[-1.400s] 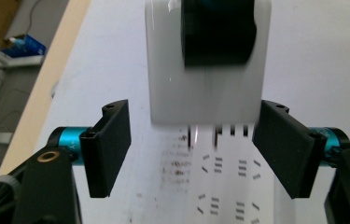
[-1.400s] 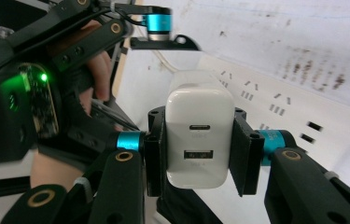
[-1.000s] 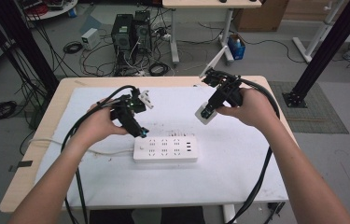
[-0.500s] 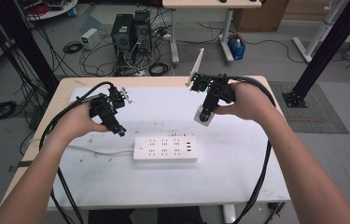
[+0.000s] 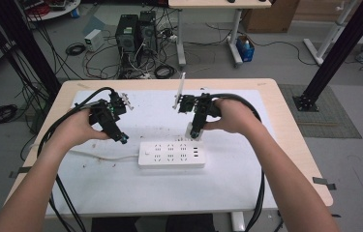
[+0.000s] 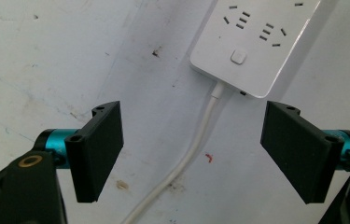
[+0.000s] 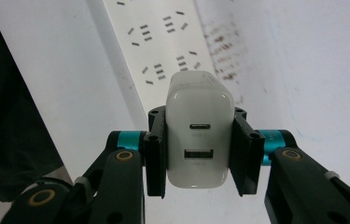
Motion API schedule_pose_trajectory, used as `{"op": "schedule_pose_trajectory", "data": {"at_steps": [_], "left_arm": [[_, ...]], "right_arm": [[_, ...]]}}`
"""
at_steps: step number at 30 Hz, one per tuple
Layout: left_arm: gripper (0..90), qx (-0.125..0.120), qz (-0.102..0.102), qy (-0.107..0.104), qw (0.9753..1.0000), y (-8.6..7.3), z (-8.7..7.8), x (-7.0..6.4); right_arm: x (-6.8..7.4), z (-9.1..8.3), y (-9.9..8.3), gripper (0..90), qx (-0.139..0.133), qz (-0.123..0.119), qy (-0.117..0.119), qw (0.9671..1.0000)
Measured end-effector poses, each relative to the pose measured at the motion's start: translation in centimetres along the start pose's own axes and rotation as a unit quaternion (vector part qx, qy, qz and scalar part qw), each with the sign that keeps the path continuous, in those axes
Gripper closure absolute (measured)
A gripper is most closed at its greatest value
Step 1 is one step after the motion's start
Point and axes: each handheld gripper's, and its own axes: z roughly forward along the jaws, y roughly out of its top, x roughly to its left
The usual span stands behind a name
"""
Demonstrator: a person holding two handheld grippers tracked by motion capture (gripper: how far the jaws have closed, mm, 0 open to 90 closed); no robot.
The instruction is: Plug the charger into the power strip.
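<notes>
1. While you held the white charger (image 7: 199, 135) clamped between the two jaws of the right gripper (image 5: 194, 131), it hung just above the right end of the power strip (image 5: 171, 154), with its two ports facing the camera in the right gripper view
2. Your left gripper (image 5: 119, 137) was released, its jaws stood wide apart and gripped nothing; in the left gripper view they framed the strip's white cord (image 6: 191, 154) and the end that has the button (image 6: 238, 57)
3. To do this step well, I think you needed to keep the charger upright, bring its hidden pins over one socket group, and press straight down, not at an angle
4. The strip lay loose on the white mat (image 5: 247, 183), so I judged it could slide; the open left gripper was near enough to press on its left end
5. The strip lay near the middle, well apart from the table edge (image 5: 310, 169); there was free room on all sides, but the trailing cables (image 5: 63, 193) beside your forearms could catch
</notes>
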Motion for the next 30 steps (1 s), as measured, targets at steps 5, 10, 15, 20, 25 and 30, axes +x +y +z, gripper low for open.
{"op": "schedule_pose_trajectory", "data": {"at_steps": [5,10,15,20,25,30], "left_arm": [[21.2,0.005,0.010,-0.001,0.9999,-0.4,0.2,-0.5],[21.2,0.000,0.006,-0.003,1.0000,-0.9,0.4,-0.5],[21.2,0.001,0.012,-0.005,0.9999,-1.4,0.7,-0.7],[21.2,0.000,0.012,-0.009,0.9999,-1.5,1.0,-0.8],[21.2,0.000,0.014,-0.013,0.9998,-1.4,1.2,-0.9],[21.2,-0.001,0.013,-0.016,0.9998,-1.1,1.4,-1.0]], "right_arm": [[0.3,2.7,1.3,62.5,0.014,-0.035,-0.002,0.9993],[0.0,5.1,2.2,62.4,0.023,-0.055,0.003,0.9982],[-0.1,6.2,2.5,62.4,0.032,-0.068,0.003,0.9971],[-0.2,6.6,2.7,62.5,0.033,-0.080,0.008,0.9962],[0.0,6.8,2.5,62.6,0.041,-0.111,0.005,0.9930],[0.3,7.2,3.4,63.2,0.057,-0.146,-0.004,0.9876]]}}
